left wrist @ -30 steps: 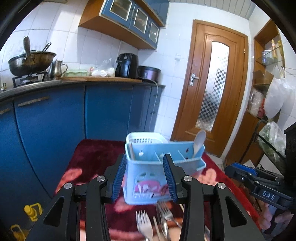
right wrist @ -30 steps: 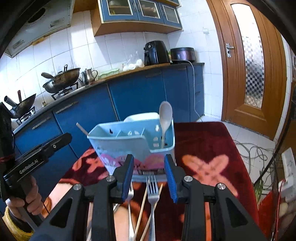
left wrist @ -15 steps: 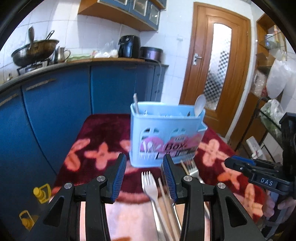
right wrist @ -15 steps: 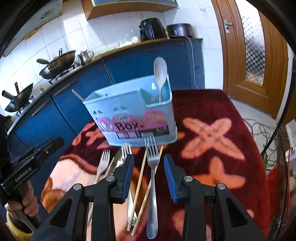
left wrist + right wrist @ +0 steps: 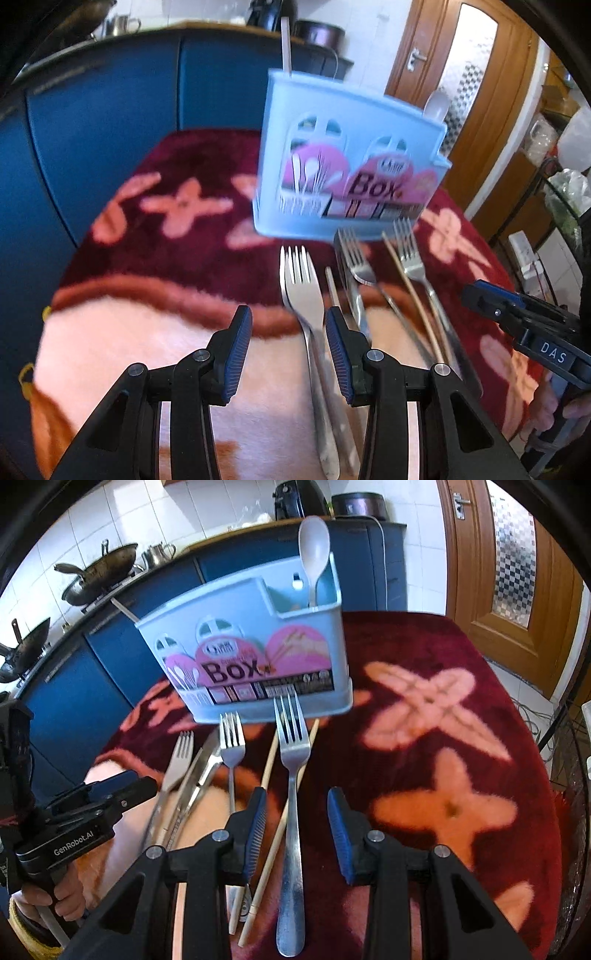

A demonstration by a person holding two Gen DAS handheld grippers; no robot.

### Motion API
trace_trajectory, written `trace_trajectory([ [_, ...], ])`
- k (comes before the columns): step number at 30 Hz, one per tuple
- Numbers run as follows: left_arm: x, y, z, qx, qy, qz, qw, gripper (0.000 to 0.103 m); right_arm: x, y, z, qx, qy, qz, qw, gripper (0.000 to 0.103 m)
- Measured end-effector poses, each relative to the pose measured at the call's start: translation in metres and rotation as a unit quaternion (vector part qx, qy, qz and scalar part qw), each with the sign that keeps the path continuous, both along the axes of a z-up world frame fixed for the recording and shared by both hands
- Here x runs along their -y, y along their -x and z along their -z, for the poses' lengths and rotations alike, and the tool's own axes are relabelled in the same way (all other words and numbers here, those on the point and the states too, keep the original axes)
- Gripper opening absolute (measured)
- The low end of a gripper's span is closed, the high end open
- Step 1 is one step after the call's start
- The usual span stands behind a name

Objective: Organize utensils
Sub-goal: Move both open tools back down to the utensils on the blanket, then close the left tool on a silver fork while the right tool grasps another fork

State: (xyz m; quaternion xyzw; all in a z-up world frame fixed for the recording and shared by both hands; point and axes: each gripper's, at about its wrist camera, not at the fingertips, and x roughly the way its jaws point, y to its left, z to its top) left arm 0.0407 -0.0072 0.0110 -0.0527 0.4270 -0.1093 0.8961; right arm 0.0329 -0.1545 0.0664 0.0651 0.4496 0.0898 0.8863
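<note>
While the light-blue utensil holder (image 5: 255, 657) stands on the red floral cloth (image 5: 443, 738) showing "Box", its smaller print is unreadable. "GenRobot.AI" marks the left gripper (image 5: 288, 350), "DAS" the right gripper (image 5: 297, 834); both gape with nothing clasped. Forks (image 5: 291, 812), chopsticks (image 5: 266, 867) and a knife (image 5: 192, 775) lie before the holder, handles partly hidden.

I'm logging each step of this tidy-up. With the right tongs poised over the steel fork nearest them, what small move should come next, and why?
Probably lower the right tongs a little further and close on the handle of the steel fork. Their jaws stand open and empty, straddling that handle, and the fork lies flat on the red floral cloth before the pale blue plastic utensil box, where it likely belongs.
</note>
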Motion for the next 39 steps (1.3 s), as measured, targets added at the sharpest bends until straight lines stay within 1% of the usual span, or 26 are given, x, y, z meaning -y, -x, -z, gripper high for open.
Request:
trace_trajectory([
  [5,0.004,-0.006,0.011,-0.02,0.001,0.005,0.9998,0.042,-0.003,-0.003,0.014,-0.018,0.005,-0.005,1.0,0.037],
  [8,0.006,-0.008,0.013,-0.016,-0.004,0.008,0.9998,0.042,-0.004,-0.004,0.02,-0.023,0.009,-0.008,1.0,0.037],
  [9,0.007,-0.008,0.013,-0.014,-0.006,0.011,0.9998,0.042,-0.004,-0.004,0.021,-0.022,0.012,-0.01,1.0,0.036],
  [10,0.007,-0.009,0.014,-0.014,-0.008,0.012,0.9998,0.042,-0.004,-0.004,0.021,-0.02,0.015,-0.01,1.0,0.033],
  [12,0.009,-0.009,0.014,-0.011,-0.007,0.019,0.9997,0.034,-0.004,-0.004,0.022,-0.018,0.014,-0.015,1.0,0.029],
  [14,0.01,-0.01,0.015,-0.012,-0.001,0.029,0.9995,0.023,-0.004,-0.004,0.023,-0.019,0.0,-0.02,1.0,0.012],
  [15,0.011,-0.01,0.015,-0.012,0.003,0.033,0.9994,0.02,-0.002,-0.004,0.022,-0.022,-0.012,-0.021,0.999,0.01],
  [16,0.011,-0.01,0.015,-0.013,0.007,0.037,0.9992,0.014,-0.001,-0.004,0.022,-0.024,-0.02,-0.019,0.999,0.009],
  [19,0.01,-0.008,0.013,-0.013,0.011,0.036,0.9992,0.012,0.003,-0.002,0.02,-0.026,-0.032,-0.013,0.999,0.009],
  [21,0.005,-0.006,0.011,-0.017,0.027,0.036,0.9988,0.011,0.006,0.002,0.019,-0.026,-0.033,-0.011,0.999,0.009],
  [22,0.002,-0.004,0.01,-0.018,0.033,0.035,0.9987,0.009,0.007,0.004,0.018,-0.025,-0.031,-0.01,0.999,0.009],
  [25,-0.007,0.001,0.006,-0.012,0.028,0.019,0.9994,0.008,0.012,0.012,0.016,-0.026,-0.026,-0.005,0.999,0.009],
  [28,-0.018,0.004,0.002,-0.013,0.037,0.014,0.9991,0.008,0.018,0.019,0.017,-0.034,-0.025,0.002,0.999,0.009],
  [32,-0.023,0.005,0.005,-0.025,0.012,0.005,0.9996,0.008,0.022,0.025,0.015,-0.045,-0.009,0.005,0.999,0.009],
  [36,-0.023,0.001,0.012,-0.041,0.003,0.012,0.9991,0.01,0.023,0.018,0.018,-0.066,-0.008,0.003,0.998,0.01],
  [39,-0.018,-0.004,0.014,-0.05,-0.009,0.019,0.9986,0.01,0.02,0.009,0.019,-0.072,-0.003,-0.003,0.997,0.016],
])
